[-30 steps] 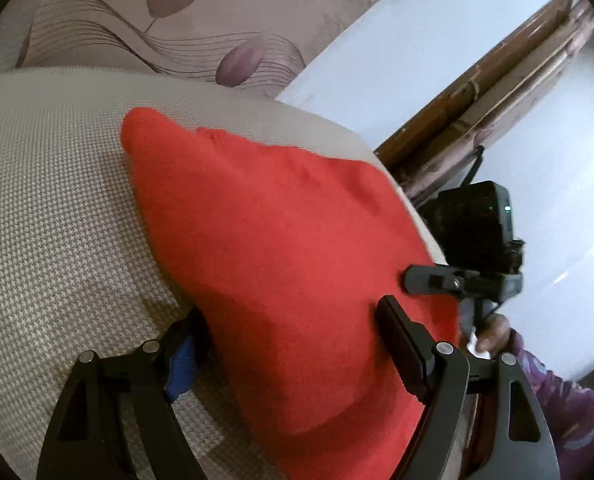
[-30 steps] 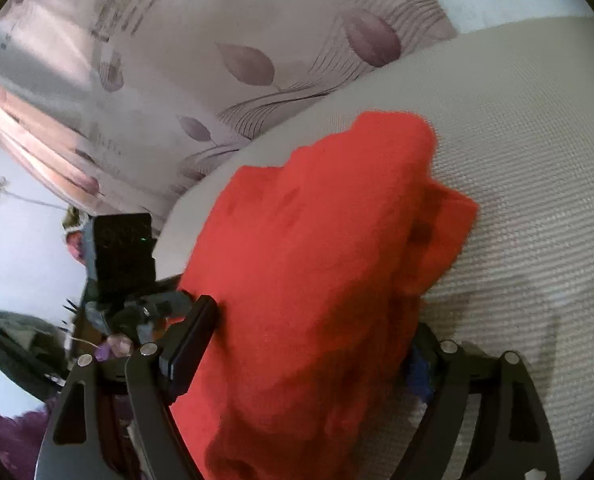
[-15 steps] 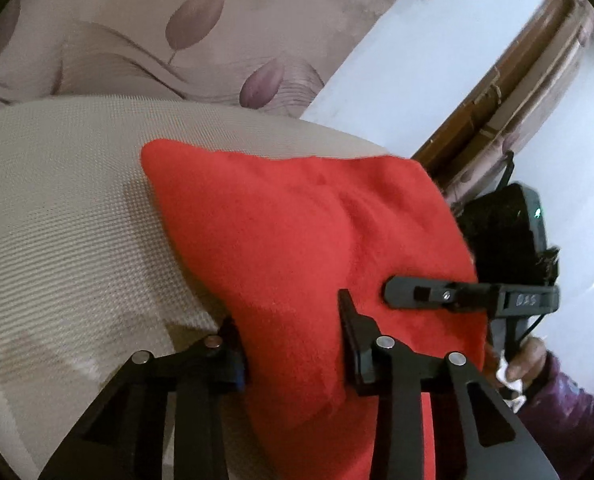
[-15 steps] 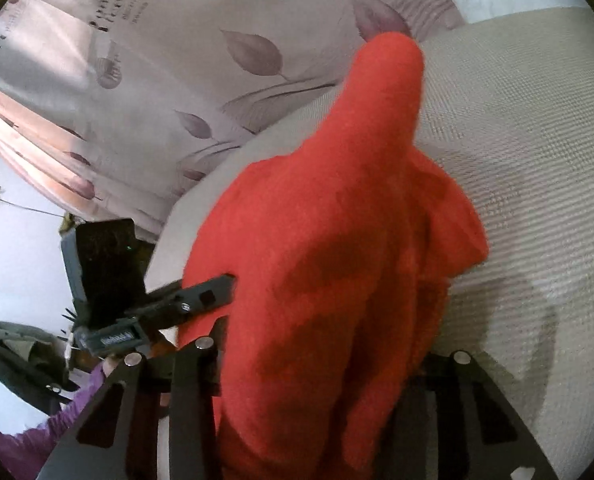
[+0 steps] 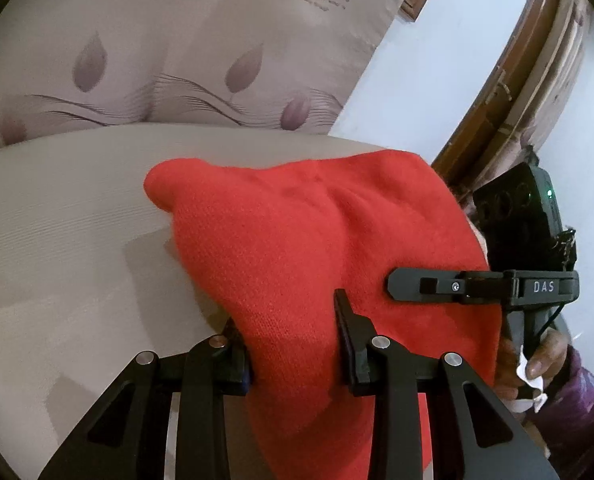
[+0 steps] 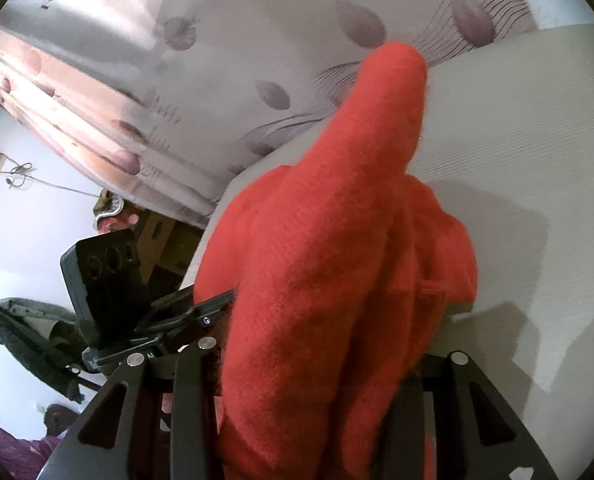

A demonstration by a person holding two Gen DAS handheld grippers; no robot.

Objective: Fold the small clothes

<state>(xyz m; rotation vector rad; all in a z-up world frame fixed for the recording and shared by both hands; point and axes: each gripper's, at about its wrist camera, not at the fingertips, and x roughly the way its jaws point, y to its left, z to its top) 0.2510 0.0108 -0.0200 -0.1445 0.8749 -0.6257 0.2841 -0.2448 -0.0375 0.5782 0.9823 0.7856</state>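
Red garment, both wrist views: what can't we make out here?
- Left wrist view: the red garment runs past the bottom edge; the left gripper, shut on it, covers its near edge.
- Right wrist view: the bunched garment hides the right gripper pads.
- Garment type unclear: no collar or hem shows.
- The cream surface beneath the cloth is hidden.

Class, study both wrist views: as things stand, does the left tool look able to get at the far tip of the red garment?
Probably not. The left tool is shut on the red garment at its near edge, so it is occupied. The far tip lies well beyond its fingers, near the grey surface; it would have to let go first.
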